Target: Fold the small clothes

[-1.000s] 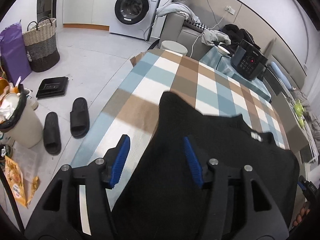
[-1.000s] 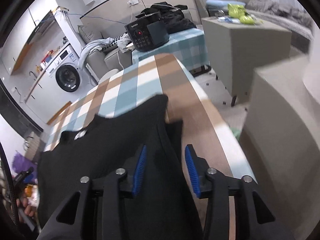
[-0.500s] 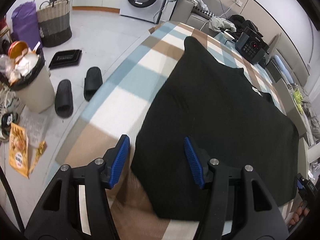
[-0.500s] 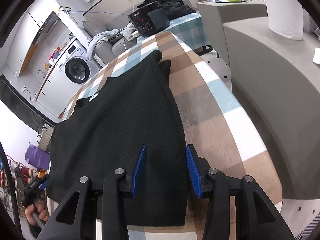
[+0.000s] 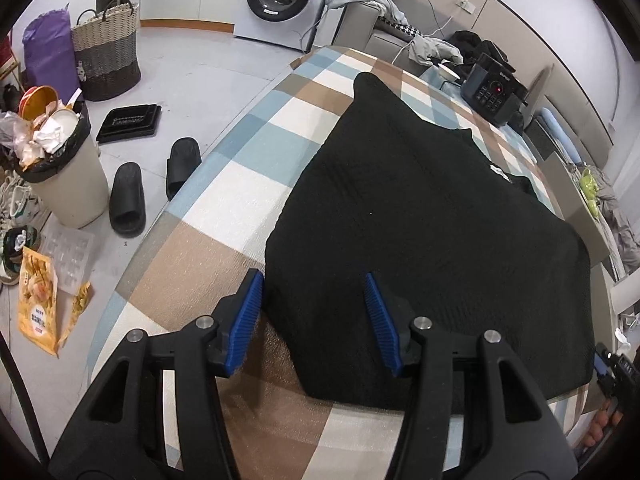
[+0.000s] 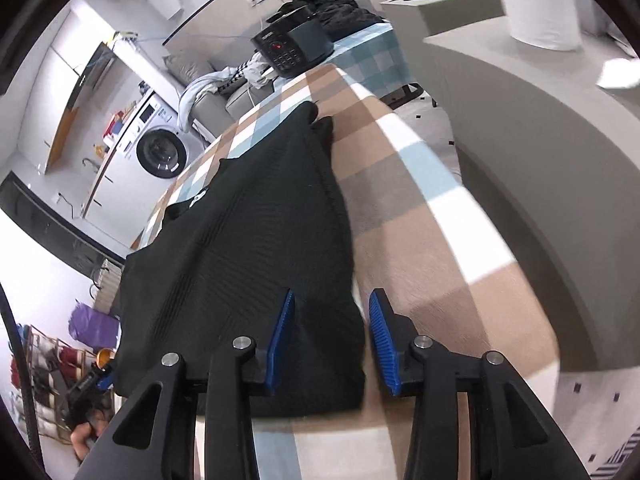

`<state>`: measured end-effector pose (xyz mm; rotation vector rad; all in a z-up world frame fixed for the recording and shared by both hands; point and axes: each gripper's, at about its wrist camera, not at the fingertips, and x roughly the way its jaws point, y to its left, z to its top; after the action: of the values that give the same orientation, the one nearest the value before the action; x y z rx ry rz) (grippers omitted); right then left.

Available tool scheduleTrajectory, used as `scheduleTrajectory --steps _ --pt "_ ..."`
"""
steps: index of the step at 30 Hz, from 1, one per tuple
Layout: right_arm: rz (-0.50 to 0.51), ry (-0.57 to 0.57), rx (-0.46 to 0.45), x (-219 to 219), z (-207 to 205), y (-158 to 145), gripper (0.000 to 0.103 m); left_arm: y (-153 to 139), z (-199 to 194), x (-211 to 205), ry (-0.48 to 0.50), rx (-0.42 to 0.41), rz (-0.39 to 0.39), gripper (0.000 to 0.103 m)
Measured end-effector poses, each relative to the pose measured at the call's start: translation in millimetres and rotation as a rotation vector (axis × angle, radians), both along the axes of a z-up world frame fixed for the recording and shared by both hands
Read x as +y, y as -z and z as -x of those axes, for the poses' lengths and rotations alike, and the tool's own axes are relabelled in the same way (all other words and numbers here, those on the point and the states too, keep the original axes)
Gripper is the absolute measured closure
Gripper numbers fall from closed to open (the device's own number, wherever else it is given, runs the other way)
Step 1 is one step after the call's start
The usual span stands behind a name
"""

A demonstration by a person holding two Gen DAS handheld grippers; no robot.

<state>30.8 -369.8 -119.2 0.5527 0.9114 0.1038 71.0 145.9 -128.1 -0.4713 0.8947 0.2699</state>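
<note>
Black top (image 5: 432, 216) flat on checked table (image 5: 224, 248), long axis running away from both parted, empty grippers, left (image 5: 314, 322) and right (image 6: 330, 340), one over each near corner

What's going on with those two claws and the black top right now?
Left gripper and right gripper both open, over near corners. Black top flat on checked table. Nothing in the way.

Right gripper (image 6: 332, 340) jaws parted over black garment's (image 6: 260, 240) near corner.
</note>
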Motion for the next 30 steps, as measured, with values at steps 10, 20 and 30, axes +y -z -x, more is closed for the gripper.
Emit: scheduleTrajectory --steps 10,20,30 --pt "0.026 -0.079 -0.036 25 3 1 0.086 2 -1 3 -0.015 0.002 0.024 0.054" --pt "0.061 -0.047 -0.017 16 11 0 0.096 0 6 8 -0.014 0.006 0.021 0.054" --pt "0.099 -0.012 -0.101 20 15 -26 0.076 6 2 1 0.035 -0.030 0.003 0.097"
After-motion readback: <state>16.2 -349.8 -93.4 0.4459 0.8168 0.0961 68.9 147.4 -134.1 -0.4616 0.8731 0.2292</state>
